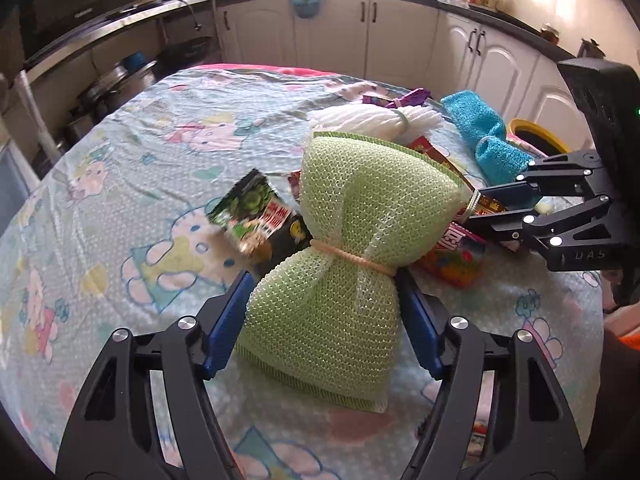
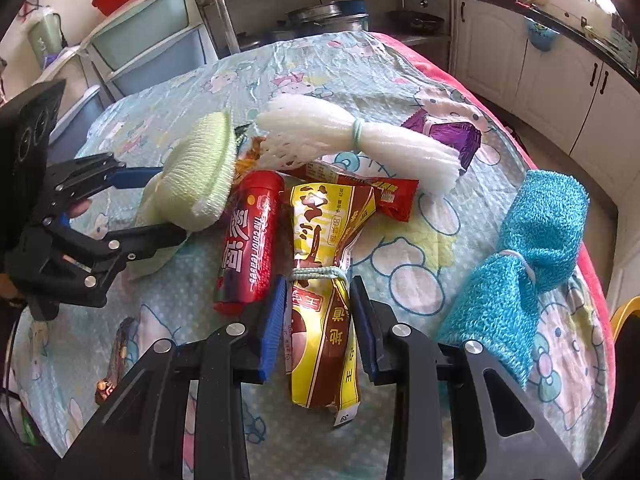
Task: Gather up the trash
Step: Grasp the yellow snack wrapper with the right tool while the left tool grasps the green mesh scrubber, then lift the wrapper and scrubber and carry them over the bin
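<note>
Little of the collecting looked done: every piece of trash in view lay on the cartoon-print bench (image 2: 400,80), none in a bin. A yellow-rimmed container (image 1: 538,136) sat at the bench's 2 o'clock edge in the left view, possibly the bin, though I could not tell.

The left gripper (image 1: 324,292) pointed steeply down with its blue pads astride the lower lobe of the tied green mesh bundle (image 1: 344,240); both pads appeared to touch the mesh, so I judged it grasped but not lifted. The right gripper (image 2: 320,312), tilted down likewise, had its pads against the yellow snack wrapper (image 2: 324,272) just below its string tie, gripping it.

Left lying were the red tube wrapper (image 2: 250,240) at 9 o'clock of the yellow one, the white foam netting (image 2: 360,136) at 12, and the blue mesh bundle (image 2: 528,256) at 3.
</note>
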`<action>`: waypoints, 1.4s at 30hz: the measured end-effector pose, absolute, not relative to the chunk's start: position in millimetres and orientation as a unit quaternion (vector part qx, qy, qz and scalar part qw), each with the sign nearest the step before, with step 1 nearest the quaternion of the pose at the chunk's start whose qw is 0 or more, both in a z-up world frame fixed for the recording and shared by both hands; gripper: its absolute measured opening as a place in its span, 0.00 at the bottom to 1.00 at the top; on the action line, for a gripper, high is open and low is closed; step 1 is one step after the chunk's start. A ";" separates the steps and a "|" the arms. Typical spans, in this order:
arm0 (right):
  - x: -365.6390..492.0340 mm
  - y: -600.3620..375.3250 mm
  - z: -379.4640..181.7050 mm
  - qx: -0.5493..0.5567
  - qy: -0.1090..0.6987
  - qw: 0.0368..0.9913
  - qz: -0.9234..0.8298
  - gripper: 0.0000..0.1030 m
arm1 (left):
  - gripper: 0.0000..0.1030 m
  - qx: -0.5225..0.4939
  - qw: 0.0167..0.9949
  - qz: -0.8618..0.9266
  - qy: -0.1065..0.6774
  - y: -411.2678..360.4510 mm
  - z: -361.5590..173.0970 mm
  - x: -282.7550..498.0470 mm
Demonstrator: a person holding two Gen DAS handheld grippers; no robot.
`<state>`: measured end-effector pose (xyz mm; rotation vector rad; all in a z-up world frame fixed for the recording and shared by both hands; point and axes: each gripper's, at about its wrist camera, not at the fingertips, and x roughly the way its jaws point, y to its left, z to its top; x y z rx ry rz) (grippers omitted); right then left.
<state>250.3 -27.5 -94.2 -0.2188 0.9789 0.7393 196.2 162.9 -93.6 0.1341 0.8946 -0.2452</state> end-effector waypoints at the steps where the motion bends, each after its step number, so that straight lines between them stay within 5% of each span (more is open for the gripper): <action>1: 249.2 -28.6 -93.5 -0.099 0.457 0.813 0.346 0.30 | 0.60 0.061 0.894 -0.114 0.430 163.8 -91.7 192.8; 42: 165.5 -122.9 -4.9 -0.031 0.353 0.869 0.347 0.30 | 0.58 -0.044 0.934 -0.037 0.354 97.4 -2.9 110.2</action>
